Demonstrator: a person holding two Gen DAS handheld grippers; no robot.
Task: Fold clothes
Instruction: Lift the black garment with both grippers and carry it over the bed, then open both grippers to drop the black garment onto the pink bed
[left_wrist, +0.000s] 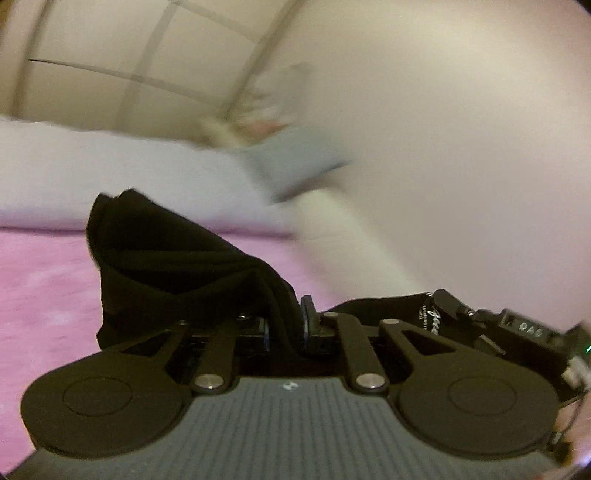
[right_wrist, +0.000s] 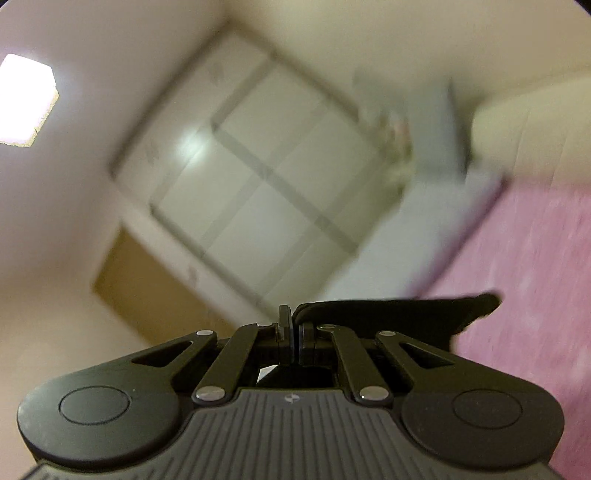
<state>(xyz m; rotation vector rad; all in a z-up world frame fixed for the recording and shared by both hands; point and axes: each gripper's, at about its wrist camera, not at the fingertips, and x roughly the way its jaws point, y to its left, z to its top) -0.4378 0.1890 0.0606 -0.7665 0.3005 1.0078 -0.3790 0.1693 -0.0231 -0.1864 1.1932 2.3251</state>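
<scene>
Above the pink bedspread (left_wrist: 44, 295), both tongs (left_wrist: 284, 317) (right_wrist: 293, 332) pinch black cloth (left_wrist: 166, 251).

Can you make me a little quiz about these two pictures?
1. True or false: the left gripper is shut on the black cloth.
2. What colour is the blanket under the cloth? A) green B) pink C) blue
3. Fill in: in the right wrist view, the right gripper pinches a ____ edge of cloth.

Key: 1 true. 2 B. 3 black.
</scene>
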